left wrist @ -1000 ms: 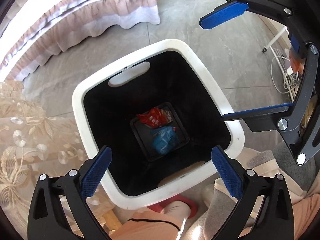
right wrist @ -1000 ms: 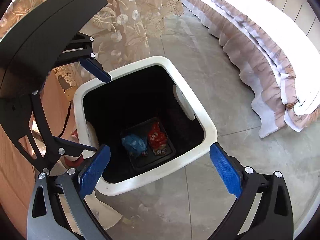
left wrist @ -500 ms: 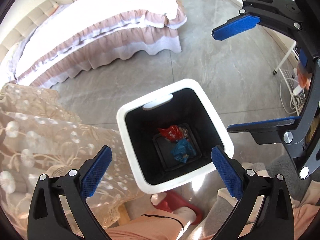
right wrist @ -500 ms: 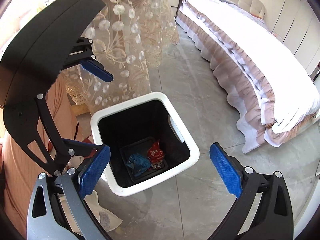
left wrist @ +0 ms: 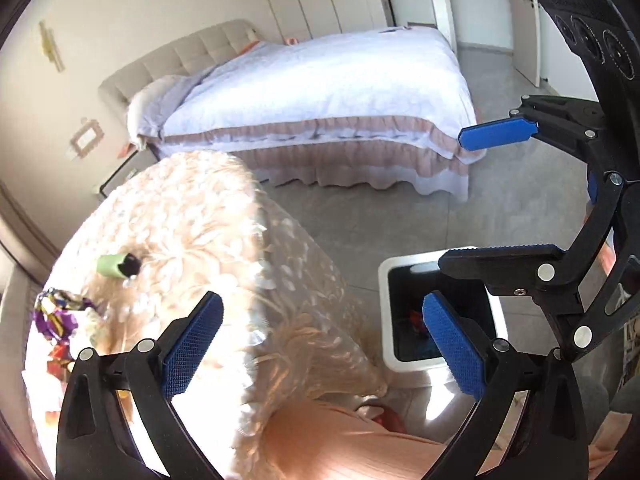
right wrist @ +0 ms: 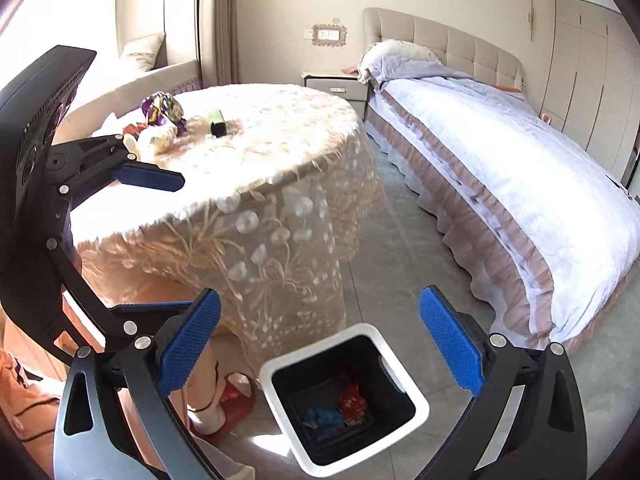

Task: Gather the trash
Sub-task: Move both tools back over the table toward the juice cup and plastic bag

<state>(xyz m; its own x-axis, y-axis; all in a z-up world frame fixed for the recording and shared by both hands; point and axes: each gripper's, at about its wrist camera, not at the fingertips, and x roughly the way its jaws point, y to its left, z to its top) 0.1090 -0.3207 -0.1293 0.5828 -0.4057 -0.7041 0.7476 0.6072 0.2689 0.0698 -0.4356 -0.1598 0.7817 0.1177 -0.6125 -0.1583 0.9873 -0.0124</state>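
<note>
Blue-padded left gripper [left wrist: 324,344]: held level over the table edge, jaws spread, nothing between them.
Right gripper [right wrist: 318,344]: raised above the floor, tilted down toward the bin, jaws spread and empty.
Change: half a second ago both cameras looked down on the bin; now they are raised to take in the table and bed.
Bin [right wrist: 416,394]: white rim, black inside, on the floor beside the draped table [right wrist: 256,168]; red wrapper [right wrist: 352,398] and blue wrapper [right wrist: 320,416] at its bottom.
Table trash: purple wrapper [left wrist: 56,314] and green tube [left wrist: 116,266] on the lace cloth, near each other.
</note>
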